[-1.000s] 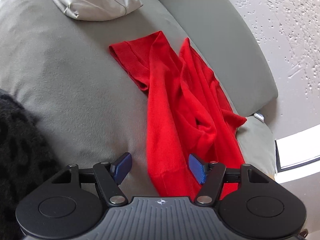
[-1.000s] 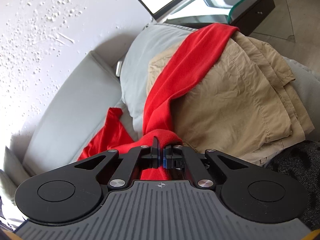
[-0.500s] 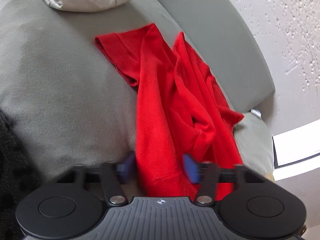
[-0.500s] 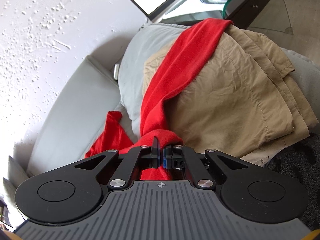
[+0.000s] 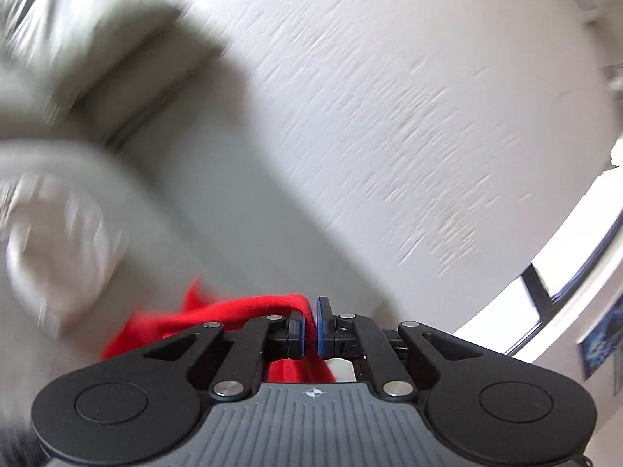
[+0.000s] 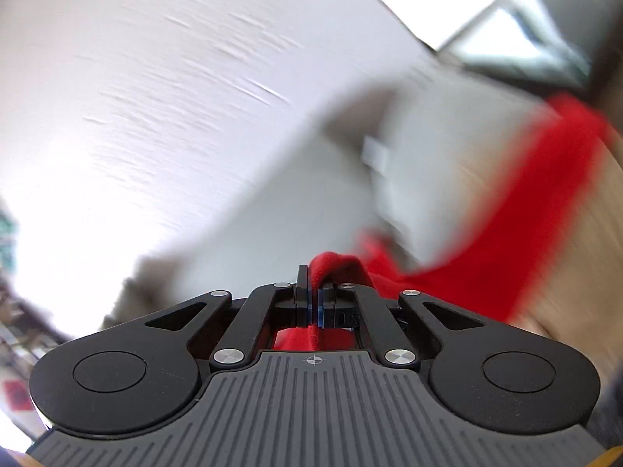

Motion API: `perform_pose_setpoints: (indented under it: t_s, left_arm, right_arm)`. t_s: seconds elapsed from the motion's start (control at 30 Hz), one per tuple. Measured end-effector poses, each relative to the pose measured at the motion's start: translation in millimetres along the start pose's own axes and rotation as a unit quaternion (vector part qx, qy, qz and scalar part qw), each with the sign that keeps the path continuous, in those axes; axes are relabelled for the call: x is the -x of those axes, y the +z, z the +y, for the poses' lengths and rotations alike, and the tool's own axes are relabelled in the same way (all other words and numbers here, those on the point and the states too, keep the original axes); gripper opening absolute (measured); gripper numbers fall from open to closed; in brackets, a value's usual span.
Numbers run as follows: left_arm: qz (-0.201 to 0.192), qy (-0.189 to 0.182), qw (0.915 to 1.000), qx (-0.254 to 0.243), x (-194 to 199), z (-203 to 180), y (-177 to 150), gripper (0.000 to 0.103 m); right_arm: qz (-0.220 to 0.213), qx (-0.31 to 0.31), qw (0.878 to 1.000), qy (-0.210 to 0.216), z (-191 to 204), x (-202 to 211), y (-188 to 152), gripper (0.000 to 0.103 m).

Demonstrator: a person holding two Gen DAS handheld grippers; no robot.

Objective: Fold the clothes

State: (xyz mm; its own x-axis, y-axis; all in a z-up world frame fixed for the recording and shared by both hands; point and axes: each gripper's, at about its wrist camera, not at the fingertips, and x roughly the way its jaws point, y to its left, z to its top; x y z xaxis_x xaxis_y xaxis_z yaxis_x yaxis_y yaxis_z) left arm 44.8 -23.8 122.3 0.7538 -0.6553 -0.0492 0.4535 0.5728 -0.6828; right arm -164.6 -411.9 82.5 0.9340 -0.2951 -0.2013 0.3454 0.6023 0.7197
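Note:
A red garment (image 5: 237,311) hangs from my left gripper (image 5: 310,325), which is shut on a fold of it; the cloth trails down and to the left over the grey sofa. My right gripper (image 6: 314,301) is also shut on the red garment (image 6: 486,249), which stretches away to the upper right over a tan piece of clothing (image 6: 576,272). Both views are strongly blurred by motion and tilted up toward the wall.
A grey sofa backrest (image 5: 218,210) and a pale cushion (image 5: 58,257) lie to the left in the left wrist view. A white textured wall (image 5: 389,97) fills the background. A bright window (image 6: 502,27) is at the upper right of the right wrist view.
My left gripper has shut on the red garment and lifted it. Both grippers have swung upward, so the views now face the wall instead of the sofa seat.

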Motion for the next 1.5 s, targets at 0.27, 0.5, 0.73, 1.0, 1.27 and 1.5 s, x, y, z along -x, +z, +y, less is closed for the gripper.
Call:
perform_pose_setpoints:
  t_s: [0.27,0.5,0.73,1.0,1.27,1.5]
  left_arm:
    - [-0.129,-0.094,0.9832,-0.088,56,-85,90,0.003]
    - [-0.022,-0.003,0.9996,-0.017,-65,-21,100,0.003]
    - [0.001,0.039,0.9989,-0.027,-175,-7,115,0.002]
    - [-0.088,0.003,0.9853,-0.146,-128,-58,130,0.003]
    - [0.132,0.093,0.9868,-0.015,-144,116,-35,0.003]
    - [0.212,0.154,0.9618,0.080,-108,208,-130,0.003]
  right_arm:
    - [-0.153,0.056,0.971,0.174,103,74,83,0.002]
    - [-0.062,0.014,0.987,0.148,118,-11,113,0.002]
    - [-0.035,0.080,0.995,0.042,139,-180,122,0.002]
    - [-0.116,0.182,0.971,0.099,162,-115,146,0.003]
    - [0.112,0.012,0.994,-0.017,-27,-150,26,0.003]
    - [0.184,-0.063,0.971,-0.138,-130,-132,-83,0.002]
